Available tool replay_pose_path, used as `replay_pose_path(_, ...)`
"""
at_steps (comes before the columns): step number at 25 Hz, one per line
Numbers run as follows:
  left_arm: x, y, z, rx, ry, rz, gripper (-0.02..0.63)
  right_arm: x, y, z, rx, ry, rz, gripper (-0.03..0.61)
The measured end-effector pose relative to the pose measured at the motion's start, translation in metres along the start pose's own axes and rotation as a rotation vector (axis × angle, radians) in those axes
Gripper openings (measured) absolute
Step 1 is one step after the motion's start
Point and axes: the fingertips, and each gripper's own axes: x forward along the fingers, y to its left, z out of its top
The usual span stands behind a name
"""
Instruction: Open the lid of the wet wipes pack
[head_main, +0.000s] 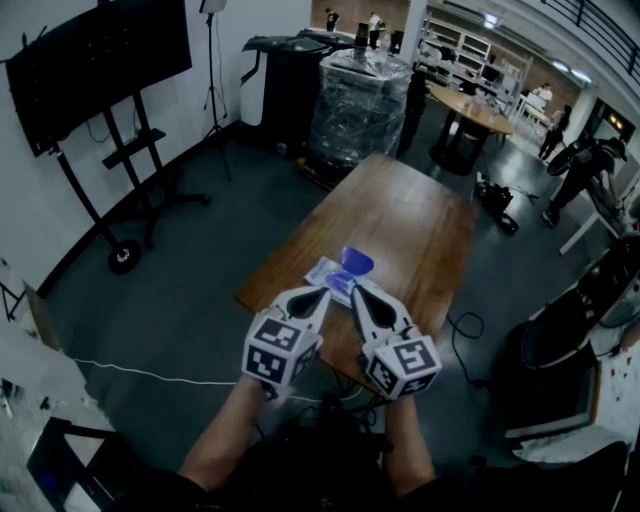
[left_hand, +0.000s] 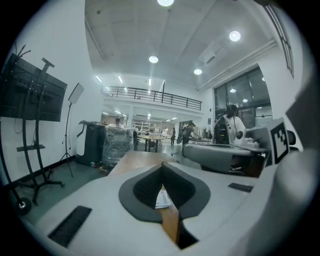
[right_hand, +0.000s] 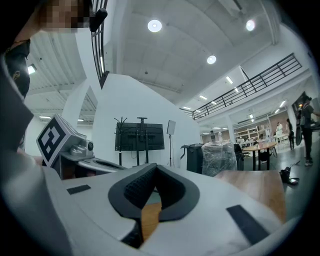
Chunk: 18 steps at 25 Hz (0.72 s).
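The wet wipes pack (head_main: 335, 277) lies flat near the front edge of the wooden table (head_main: 400, 225), and its blue lid (head_main: 357, 261) stands raised at the far side. Both grippers hover side by side just in front of the pack, pointing roughly level, touching nothing. My left gripper (head_main: 325, 292) is shut and empty. Through the gap behind its tips (left_hand: 161, 165) a strip of the white pack (left_hand: 162, 199) shows in the left gripper view. My right gripper (head_main: 356, 290) is also shut and empty, with only table wood below its closed tips (right_hand: 155, 168).
A dark screen on a wheeled stand (head_main: 105, 60) is at the left wall. A plastic-wrapped pallet (head_main: 358, 100) and a black bin (head_main: 285, 85) stand beyond the table's far end. A round table (head_main: 470, 115) is further back. Cables (head_main: 150, 375) cross the floor.
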Motion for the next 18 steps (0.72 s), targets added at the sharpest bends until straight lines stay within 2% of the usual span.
replay_pose_path(18,-0.0056,-0.0022,-0.0003,0.014,0.002,-0.015,0.005,-0.001,0.008,0.0025,-0.009,0.003,-0.001,0.009)
